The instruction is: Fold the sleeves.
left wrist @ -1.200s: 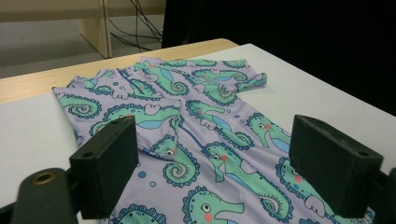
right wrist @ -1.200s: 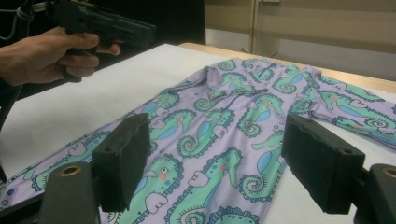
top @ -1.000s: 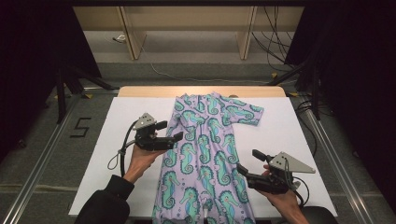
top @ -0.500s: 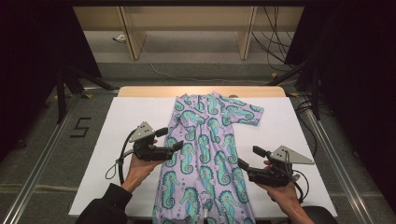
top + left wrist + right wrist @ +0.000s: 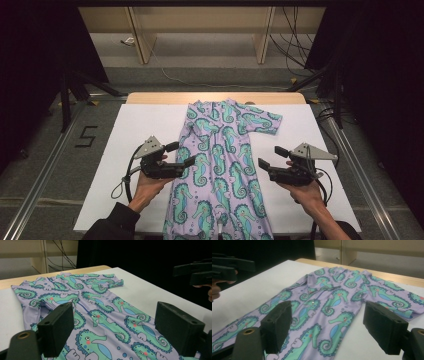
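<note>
A lilac baby onesie (image 5: 220, 165) printed with teal seahorses lies flat along the middle of the white table (image 5: 145, 125). Its right sleeve (image 5: 265, 122) sticks out, and its left sleeve is folded in over the chest. My left gripper (image 5: 181, 154) is open at the onesie's left edge, with its jaws over the fabric (image 5: 100, 315). My right gripper (image 5: 271, 157) is open at the onesie's right edge, facing the left one. Nothing is between either pair of jaws. The left gripper view (image 5: 117, 330) and the right gripper view (image 5: 330, 328) both look across the onesie (image 5: 329, 302).
The table's wooden far edge (image 5: 215, 97) lies just beyond the collar. Metal rails (image 5: 45, 170) run along both sides of the table. Cables (image 5: 295, 45) and wooden shelf legs (image 5: 140, 40) stand on the floor behind. White table surface lies bare left and right of the garment.
My left gripper has drawn back toward the person along the onesie's left edge. My right gripper has moved a little farther up the table. Both stay open.
</note>
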`<state>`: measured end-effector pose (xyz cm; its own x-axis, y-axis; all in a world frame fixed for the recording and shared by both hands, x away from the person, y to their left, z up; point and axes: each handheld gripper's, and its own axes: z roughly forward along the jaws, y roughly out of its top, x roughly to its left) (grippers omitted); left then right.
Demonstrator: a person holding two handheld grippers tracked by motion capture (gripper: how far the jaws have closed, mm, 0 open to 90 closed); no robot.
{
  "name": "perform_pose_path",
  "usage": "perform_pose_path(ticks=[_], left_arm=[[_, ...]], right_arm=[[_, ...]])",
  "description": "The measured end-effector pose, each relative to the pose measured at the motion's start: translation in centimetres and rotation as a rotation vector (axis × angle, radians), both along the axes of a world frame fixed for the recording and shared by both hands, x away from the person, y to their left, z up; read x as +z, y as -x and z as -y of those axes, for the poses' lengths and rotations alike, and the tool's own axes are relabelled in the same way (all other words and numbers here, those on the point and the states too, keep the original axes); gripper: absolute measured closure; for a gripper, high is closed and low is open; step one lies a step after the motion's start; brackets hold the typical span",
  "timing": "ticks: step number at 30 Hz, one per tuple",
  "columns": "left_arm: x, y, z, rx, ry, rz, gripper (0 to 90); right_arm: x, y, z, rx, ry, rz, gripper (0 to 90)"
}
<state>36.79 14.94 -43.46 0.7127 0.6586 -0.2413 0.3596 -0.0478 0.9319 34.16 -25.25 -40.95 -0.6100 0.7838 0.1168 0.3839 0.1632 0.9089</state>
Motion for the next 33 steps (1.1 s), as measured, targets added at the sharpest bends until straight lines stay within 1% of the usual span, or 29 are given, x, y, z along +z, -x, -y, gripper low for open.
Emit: perform_pose_path(ticks=[2,4,5,6,7,8,10,11,15,16,17,22,24,26,29,30,32,33], left_arm=[[-0.1,0.1,0.0,0.001,0.004,-0.002,15.5],[-0.2,0.3,0.1,-0.002,-0.012,-0.001,15.5],[-0.2,0.4,0.1,-0.007,-0.019,0.001,15.5],[-0.2,0.5,0.1,-0.008,-0.014,0.000,15.5],[-0.2,0.5,0.1,-0.008,-0.014,0.000,15.5],[-0.3,0.6,0.0,-0.009,-0.016,0.004,15.5],[-0.3,0.7,0.1,-0.008,-0.018,0.003,15.5],[-0.4,0.8,0.1,-0.008,-0.019,0.004,15.5],[-0.4,1.0,0.2,-0.015,-0.023,0.010,15.5],[-0.4,1.0,0.2,-0.014,-0.026,0.015,15.5],[-0.4,1.1,0.3,-0.013,-0.028,0.017,15.5],[-0.5,1.3,0.3,-0.016,-0.034,0.023,15.5],[-0.5,1.3,0.3,-0.012,-0.035,0.026,15.5],[-0.5,1.4,0.3,-0.011,-0.035,0.029,15.5],[-0.5,1.4,0.3,-0.009,-0.029,0.026,15.5],[-0.6,1.5,0.3,-0.008,-0.033,0.026,15.5],[-0.6,1.5,0.3,-0.010,-0.033,0.023,15.5],[-0.6,1.5,0.2,-0.009,-0.035,0.025,15.5]], right_arm=[[0.1,-0.3,0.1,-0.004,0.002,-0.004,24.2],[0.3,-0.9,0.1,-0.009,0.009,-0.007,24.2],[0.4,-1.6,0.1,0.005,0.024,-0.025,24.0],[0.4,-1.9,0.1,0.002,0.032,-0.025,24.0],[0.4,-1.9,0.1,0.002,0.032,-0.025,24.0],[0.5,-2.6,0.1,-0.007,0.037,-0.028,24.0],[0.5,-2.9,0.0,-0.010,0.040,-0.031,24.0],[0.6,-3.5,0.0,-0.019,0.054,-0.031,24.0],[0.7,-4.7,0.0,-0.032,0.070,-0.044,24.0],[0.7,-4.7,0.0,-0.032,0.070,-0.044,24.0],[0.7,-5.2,0.0,-0.035,0.081,-0.055,24.0],[0.7,-5.9,0.1,-0.043,0.100,-0.064,24.0],[0.6,-6.5,0.3,-0.051,0.098,-0.078,24.1],[0.6,-7.0,0.3,-0.056,0.108,-0.086,24.1],[0.5,-7.5,0.4,-0.064,0.113,-0.093,24.1],[0.5,-8.0,0.4,-0.072,0.119,-0.104,24.1],[0.5,-8.2,0.4,-0.075,0.122,-0.106,24.1],[0.5,-8.7,0.5,-0.082,0.123,-0.114,24.1]])
